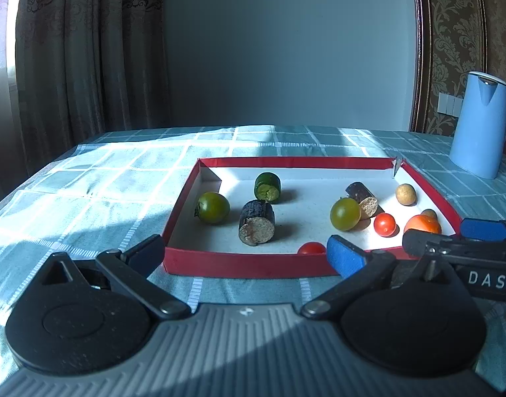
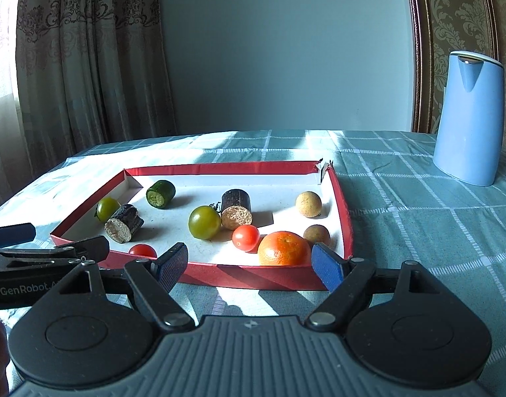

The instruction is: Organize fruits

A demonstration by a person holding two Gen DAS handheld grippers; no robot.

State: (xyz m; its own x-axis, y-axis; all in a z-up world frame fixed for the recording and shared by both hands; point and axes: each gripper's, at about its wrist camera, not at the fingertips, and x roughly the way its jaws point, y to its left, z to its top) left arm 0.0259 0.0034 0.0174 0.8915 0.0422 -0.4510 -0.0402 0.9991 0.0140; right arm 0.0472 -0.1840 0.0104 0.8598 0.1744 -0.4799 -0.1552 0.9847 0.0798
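Both the left gripper (image 1: pixel 246 254) and right gripper (image 2: pixel 251 266) gape empty before the red-rimmed tray (image 2: pixel 253 273) holding a glossy orange tangerine (image 2: pixel 283 248), cherry tomatoes and cut chunks.

I see a table under a teal checked tablecloth (image 2: pixel 418 198), sunlit in patches. Behind it stands a plain blue-grey wall (image 2: pixel 286 49). Left of that wall hang patterned curtains (image 2: pixel 87 66); to its right, damask wallpaper (image 2: pixel 458 16).

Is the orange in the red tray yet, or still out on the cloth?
In. The orange sits on the white floor of the red tray, by its near wall, next to a red cherry tomato. Neither claw touches it.
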